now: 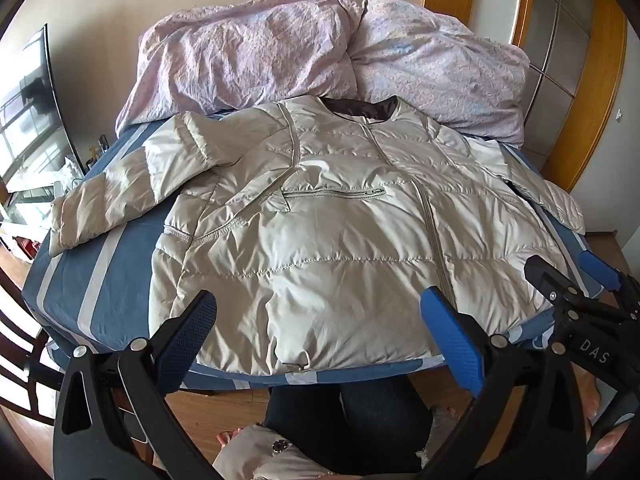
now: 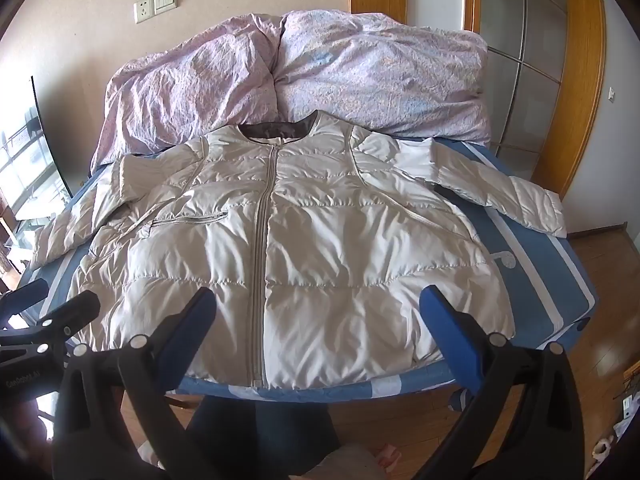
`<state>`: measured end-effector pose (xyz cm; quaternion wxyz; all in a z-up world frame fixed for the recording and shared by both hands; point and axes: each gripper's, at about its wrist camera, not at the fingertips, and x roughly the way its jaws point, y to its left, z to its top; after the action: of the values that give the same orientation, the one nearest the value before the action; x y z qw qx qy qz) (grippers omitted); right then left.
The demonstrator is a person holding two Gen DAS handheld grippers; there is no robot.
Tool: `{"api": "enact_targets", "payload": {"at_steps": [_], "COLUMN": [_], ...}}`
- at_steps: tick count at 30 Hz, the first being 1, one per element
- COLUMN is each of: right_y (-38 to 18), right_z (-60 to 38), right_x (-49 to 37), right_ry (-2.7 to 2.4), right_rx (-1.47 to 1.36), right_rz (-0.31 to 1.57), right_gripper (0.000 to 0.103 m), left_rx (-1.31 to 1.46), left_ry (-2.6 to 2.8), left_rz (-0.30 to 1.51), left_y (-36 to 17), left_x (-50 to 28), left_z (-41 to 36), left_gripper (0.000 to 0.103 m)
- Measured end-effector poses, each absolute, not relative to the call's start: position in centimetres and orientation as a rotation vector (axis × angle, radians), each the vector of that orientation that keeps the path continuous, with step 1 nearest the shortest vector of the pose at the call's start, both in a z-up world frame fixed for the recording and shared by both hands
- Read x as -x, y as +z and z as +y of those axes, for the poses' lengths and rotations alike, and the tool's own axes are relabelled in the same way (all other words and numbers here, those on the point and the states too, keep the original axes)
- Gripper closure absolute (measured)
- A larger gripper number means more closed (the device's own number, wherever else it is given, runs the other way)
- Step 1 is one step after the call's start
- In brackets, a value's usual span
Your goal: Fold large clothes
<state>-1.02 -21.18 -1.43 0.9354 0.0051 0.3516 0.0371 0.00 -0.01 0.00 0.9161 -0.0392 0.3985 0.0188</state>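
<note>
Both claws are held spread to their widest above the near edge of the bed [image 2: 560, 280], the left claw [image 1: 318, 316] and the right claw [image 2: 318, 312] gripping and touching nothing. A cream quilted puffer jacket [image 2: 304, 240] is laid flat, zipped, sleeves spread left and right, with a pink duvet [image 2: 280, 76] bunched at the far end.

White letters "DAS" stand on the black body of the right claw [image 1: 572, 276], seen at the lower right of the left wrist view. In the right wrist view, at the lower left edge of the frame, the black body of the left claw [image 2: 52, 300] bears small pale lettering that looks like "CanRobot.AI", though the print is too small to be sure of each letter. No other writing can be read.
</note>
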Motion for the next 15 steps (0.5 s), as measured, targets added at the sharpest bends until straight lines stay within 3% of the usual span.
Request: {"api": "enact_targets", "payload": {"at_steps": [15], "right_y": [-1.49], "right_z": [-21.14], "right_x": [0.96], "right_ry": [0.076], "right_rx": [-0.010], "right_rz": [0.719], "right_gripper": [0.002], "left_rx": [0.084], "left_ry": [0.037], "left_rz": [0.823], "left_y": [-0.01], "left_x": [-0.01], "left_z": [0.00], "left_gripper": [0.001]}}
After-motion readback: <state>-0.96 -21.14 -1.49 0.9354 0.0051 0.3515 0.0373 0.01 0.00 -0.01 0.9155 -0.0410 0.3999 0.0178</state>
